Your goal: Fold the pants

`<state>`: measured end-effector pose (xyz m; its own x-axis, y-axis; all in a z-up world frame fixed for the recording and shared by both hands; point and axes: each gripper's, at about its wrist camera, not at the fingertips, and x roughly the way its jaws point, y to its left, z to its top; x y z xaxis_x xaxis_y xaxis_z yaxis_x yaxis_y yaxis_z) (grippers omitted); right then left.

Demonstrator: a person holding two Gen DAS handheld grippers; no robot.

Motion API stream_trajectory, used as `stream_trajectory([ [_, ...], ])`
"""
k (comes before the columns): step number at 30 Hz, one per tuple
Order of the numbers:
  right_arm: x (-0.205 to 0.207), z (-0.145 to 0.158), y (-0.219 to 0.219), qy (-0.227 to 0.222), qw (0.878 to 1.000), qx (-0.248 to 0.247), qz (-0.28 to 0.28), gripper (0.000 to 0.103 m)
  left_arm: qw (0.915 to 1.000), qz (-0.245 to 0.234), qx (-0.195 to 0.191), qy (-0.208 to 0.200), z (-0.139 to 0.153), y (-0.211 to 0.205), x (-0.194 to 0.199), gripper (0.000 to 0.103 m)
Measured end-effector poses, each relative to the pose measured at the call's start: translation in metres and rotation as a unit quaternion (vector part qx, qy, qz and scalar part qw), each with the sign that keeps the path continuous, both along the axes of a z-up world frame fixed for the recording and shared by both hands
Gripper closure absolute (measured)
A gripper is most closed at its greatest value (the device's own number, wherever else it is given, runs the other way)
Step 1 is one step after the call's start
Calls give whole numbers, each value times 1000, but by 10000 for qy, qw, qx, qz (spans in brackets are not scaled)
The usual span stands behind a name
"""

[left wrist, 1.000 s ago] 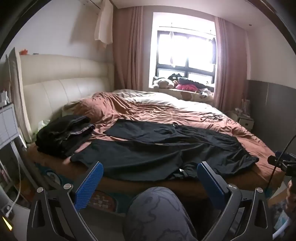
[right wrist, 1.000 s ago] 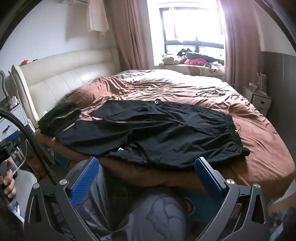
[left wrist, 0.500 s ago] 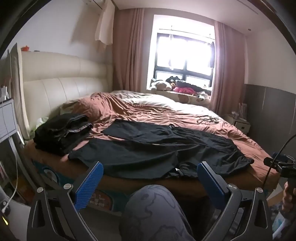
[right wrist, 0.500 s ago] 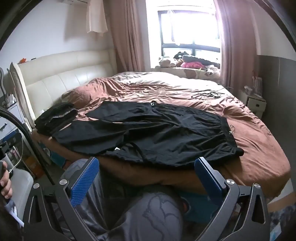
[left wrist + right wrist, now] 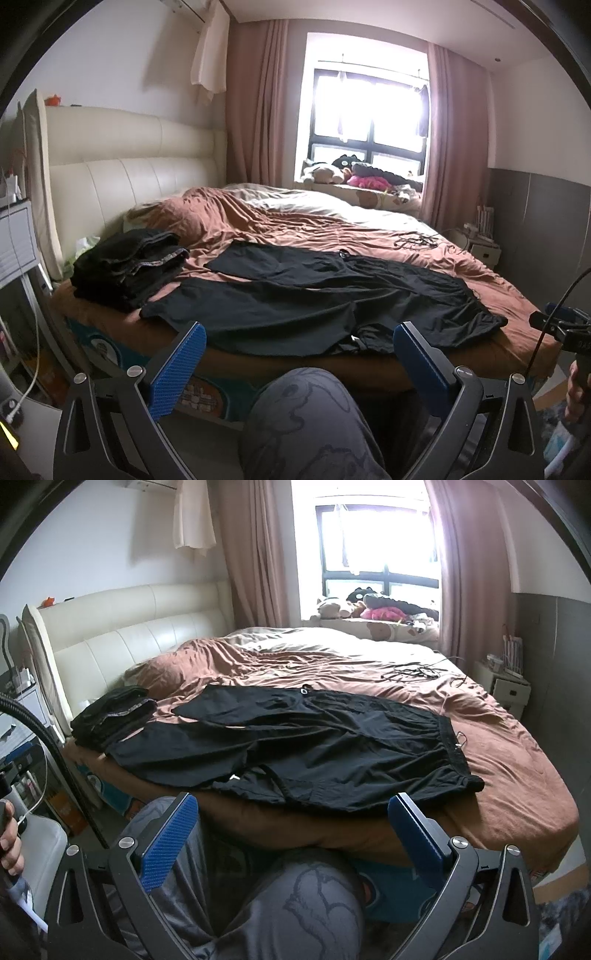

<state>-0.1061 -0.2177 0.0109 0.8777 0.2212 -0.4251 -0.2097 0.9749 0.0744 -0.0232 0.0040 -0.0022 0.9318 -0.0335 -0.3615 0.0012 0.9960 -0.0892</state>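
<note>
Left wrist view: one pair of black pants [image 5: 314, 299] is spread flat near the bed's [image 5: 480, 266] front edge, legs toward the headboard [image 5: 122, 177]. One folded dark pile [image 5: 125, 266] is seen just beside the leg ends. Both the left gripper [image 5: 299, 354] and the right gripper [image 5: 295, 827] are held level, short of the bed, above a knee [image 5: 306, 417], jaws spread wide and empty.

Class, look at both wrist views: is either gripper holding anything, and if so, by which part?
Nothing is held. The left gripper and right gripper are both open, short of the black pants spread flat on the bed.
</note>
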Motion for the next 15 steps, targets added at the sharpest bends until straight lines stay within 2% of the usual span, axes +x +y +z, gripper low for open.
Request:
stream_trajectory([
  [15,-3,-1,2,-44,10000,-9,7,0,10000,33,22,-25,2,-2,-3,0],
])
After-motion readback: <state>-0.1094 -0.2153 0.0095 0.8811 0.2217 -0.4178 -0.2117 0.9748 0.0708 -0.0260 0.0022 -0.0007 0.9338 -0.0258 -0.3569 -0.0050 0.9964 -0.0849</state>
